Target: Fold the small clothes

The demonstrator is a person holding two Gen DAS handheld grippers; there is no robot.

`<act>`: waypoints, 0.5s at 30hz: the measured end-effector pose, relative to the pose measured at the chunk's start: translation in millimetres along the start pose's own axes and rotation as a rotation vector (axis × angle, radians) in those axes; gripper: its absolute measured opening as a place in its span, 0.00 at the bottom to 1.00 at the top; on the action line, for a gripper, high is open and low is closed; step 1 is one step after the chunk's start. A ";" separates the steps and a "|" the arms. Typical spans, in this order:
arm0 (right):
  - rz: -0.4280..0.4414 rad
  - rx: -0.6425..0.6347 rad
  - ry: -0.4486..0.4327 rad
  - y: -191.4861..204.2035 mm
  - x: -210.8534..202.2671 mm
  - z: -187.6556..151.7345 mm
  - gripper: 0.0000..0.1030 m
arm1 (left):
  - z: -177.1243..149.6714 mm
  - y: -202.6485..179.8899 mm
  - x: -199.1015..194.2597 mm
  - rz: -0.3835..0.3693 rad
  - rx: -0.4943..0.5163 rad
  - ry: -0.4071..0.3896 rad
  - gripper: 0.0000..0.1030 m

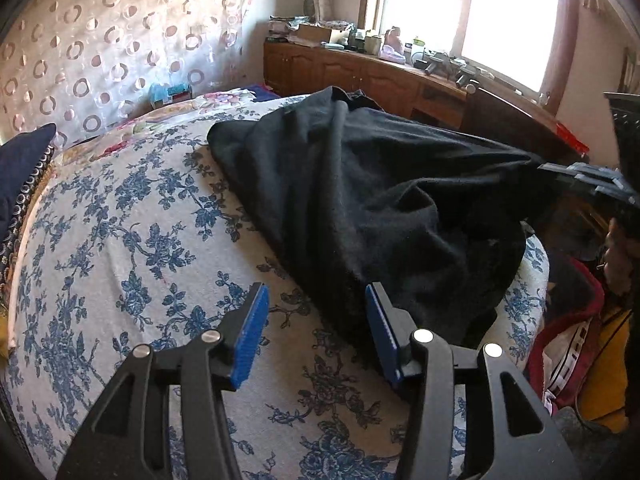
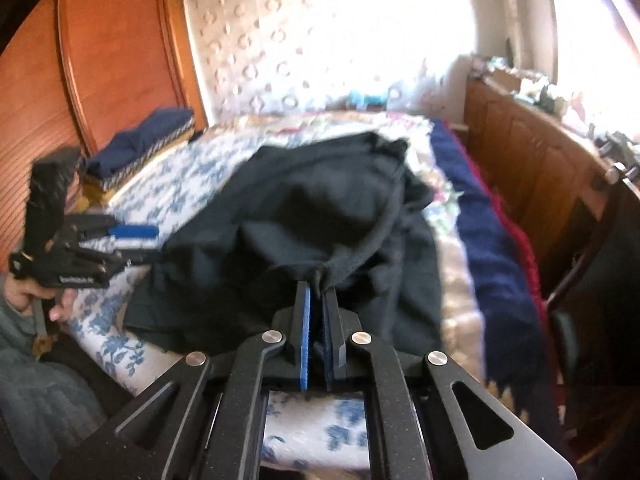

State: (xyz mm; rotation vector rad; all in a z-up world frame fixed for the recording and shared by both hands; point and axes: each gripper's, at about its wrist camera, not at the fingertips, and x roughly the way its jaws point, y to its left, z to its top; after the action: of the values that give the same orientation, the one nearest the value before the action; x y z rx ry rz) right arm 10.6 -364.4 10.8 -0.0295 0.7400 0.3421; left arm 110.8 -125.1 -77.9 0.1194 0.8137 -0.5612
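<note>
- While pinched at one edge by right gripper (image 2: 316, 300): black garment (image 1: 360, 200), rumpled on floral bedspread (image 1: 120, 220).
- Left gripper (image 1: 316, 332): jaws apart, empty, beside near hem.
- Step, probably: spreading flat; next, seize opposite edge.

Hardly any writing shows here. The left tongs (image 2: 134, 231), seen side-on in the right wrist view, carry a small pale marking on the lower edge of their black body (too blurred to make out a single letter). In the left wrist view a red and white garment (image 1: 568, 354) at the right edge bears a white band with dark block shapes on it, which may be letters, but they cannot be read either.
</note>
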 end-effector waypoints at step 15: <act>-0.137 0.068 0.071 -56.7 -5.6 -33.2 0.02 | -6.8 -21.9 0.8 -0.097 -0.005 0.035 0.48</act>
State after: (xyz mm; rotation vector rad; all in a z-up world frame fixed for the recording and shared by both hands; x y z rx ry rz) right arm 2.9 -424.5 -15.3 -0.0277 0.8146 0.1861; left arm 95.4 -142.0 -80.8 0.0856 0.8579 -0.6502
